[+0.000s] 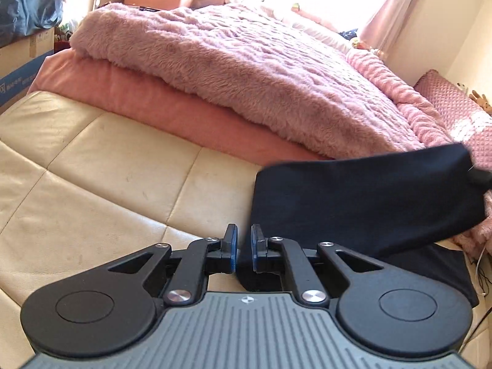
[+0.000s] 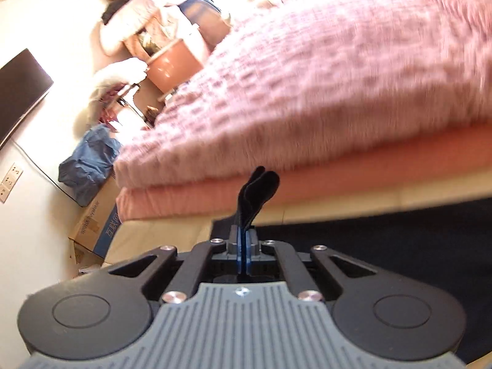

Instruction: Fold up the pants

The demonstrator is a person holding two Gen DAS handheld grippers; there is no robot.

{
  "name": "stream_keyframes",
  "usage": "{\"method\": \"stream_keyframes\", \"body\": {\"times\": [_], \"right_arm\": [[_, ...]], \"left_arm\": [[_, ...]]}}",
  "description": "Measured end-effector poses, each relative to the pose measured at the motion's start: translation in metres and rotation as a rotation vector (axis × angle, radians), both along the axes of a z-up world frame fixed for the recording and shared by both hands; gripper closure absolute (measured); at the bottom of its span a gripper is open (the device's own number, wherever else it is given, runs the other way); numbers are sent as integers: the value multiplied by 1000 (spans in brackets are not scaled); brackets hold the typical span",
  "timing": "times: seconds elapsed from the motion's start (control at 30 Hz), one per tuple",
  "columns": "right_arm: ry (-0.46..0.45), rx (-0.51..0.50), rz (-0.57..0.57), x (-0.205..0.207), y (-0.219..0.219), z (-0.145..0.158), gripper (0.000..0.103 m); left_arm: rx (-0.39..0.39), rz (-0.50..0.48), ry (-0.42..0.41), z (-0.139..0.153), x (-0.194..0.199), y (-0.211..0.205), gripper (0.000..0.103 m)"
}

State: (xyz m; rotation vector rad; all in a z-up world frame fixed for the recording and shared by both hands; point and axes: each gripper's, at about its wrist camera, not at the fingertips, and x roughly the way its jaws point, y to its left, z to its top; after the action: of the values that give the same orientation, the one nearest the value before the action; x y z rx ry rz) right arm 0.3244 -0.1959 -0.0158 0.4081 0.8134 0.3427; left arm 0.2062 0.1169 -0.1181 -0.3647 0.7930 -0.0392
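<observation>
While both grippers pinch black pants (image 1: 363, 196), fluffy pink blanket (image 1: 233, 70) heaped just behind.

The left black two-finger claw with blue pads (image 1: 243, 246) points forward and downward, its fingers drawn nearly together with a narrow gap, a fold of dark navy cloth pants (image 1: 363, 196) pinched between them. The right black two-finger claw with blue pads (image 2: 245, 240) is rolled to one side, its pads pressed tight on a tuft of the same dark cloth.
</observation>
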Motion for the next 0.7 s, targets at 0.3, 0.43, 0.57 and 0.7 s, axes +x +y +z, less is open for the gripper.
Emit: {"method": "stream_keyframes", "body": {"times": [0.3, 0.43, 0.57, 0.7], "right_arm": [[-49, -86, -101, -30, -122, 84, 103], [-24, -117, -184, -46, -200, 79, 103], [10, -148, -260, -53, -262, 54, 103], [66, -144, -335, -49, -315, 8, 103]], "left_arm": [[-36, -95, -2, 3, 17, -44, 95], [-33, -159, 16, 0, 29, -74, 94], [-17, -219, 41, -6, 38, -105, 91], [-5, -271, 82, -18, 48, -134, 91]]}}
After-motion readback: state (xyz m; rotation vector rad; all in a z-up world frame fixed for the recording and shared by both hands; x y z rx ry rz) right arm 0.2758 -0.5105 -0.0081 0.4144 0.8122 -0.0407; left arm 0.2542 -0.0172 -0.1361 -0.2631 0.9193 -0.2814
